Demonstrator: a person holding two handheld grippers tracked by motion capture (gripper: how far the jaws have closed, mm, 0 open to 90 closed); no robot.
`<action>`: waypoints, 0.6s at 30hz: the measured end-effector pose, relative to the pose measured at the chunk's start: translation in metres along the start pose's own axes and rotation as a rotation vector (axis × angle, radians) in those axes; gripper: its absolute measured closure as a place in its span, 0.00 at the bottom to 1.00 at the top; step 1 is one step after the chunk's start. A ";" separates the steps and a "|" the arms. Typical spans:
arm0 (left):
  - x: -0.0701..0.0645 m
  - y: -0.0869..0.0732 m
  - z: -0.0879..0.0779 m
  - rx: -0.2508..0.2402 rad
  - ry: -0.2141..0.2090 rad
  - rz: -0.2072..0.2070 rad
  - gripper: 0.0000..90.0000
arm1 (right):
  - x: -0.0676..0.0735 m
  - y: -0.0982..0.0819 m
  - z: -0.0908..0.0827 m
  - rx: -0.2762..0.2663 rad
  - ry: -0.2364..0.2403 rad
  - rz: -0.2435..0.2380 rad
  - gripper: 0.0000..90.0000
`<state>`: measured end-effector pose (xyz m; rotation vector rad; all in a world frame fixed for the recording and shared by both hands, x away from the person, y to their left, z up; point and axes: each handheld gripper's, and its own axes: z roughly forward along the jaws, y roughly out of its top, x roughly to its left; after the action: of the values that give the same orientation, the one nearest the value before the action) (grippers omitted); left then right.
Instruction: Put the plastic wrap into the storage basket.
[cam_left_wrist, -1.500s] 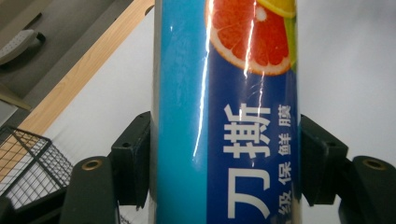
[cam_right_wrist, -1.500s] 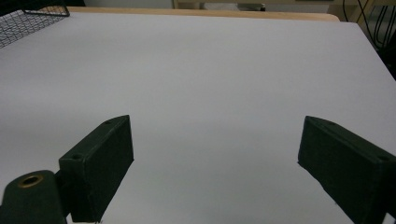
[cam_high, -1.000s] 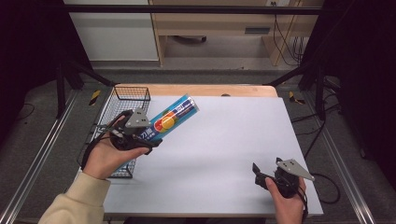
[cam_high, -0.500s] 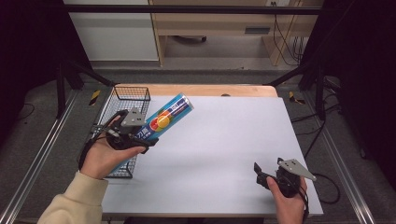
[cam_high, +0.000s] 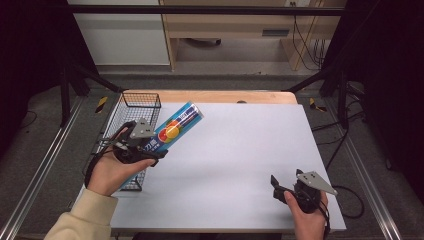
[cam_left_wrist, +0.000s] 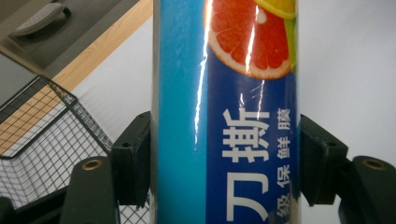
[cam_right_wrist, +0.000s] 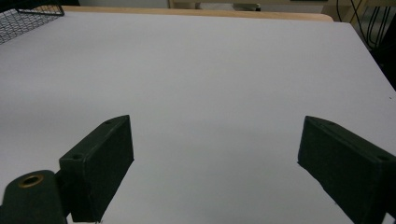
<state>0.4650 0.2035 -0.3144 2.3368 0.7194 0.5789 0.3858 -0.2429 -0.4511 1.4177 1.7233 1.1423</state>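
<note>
Blue tube (cam_high: 172, 131) clamped at lower end by left gripper (cam_high: 150, 145), long axis slanted up and away; wire basket (cam_high: 131, 117) just beside, probably below. Right gripper (cam_high: 278, 184) wide, idle, well apart.

The blue cling-film tube (cam_high: 172, 131), printed with citrus slices and white Chinese lettering, is lifted off the white table at its nine o'clock side, tilted, its capped end pointing toward two o'clock.

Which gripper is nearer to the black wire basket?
Left. The left gripper holds the blue tube beside the black wire basket; the right gripper rests across the table.
</note>
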 end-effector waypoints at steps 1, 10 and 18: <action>0.002 -0.002 -0.002 -0.003 0.014 -0.011 0.36 | 0.000 0.000 0.000 0.002 0.000 0.000 0.12; 0.009 -0.009 -0.009 0.009 0.066 -0.058 0.36 | -0.002 0.000 0.001 0.003 0.004 0.001 0.12; 0.006 -0.013 -0.013 0.035 0.087 -0.094 0.36 | -0.001 0.000 0.000 0.002 0.004 0.001 0.12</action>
<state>0.4579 0.2213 -0.3120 2.3075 0.8815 0.6342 0.3862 -0.2435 -0.4512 1.4191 1.7273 1.1447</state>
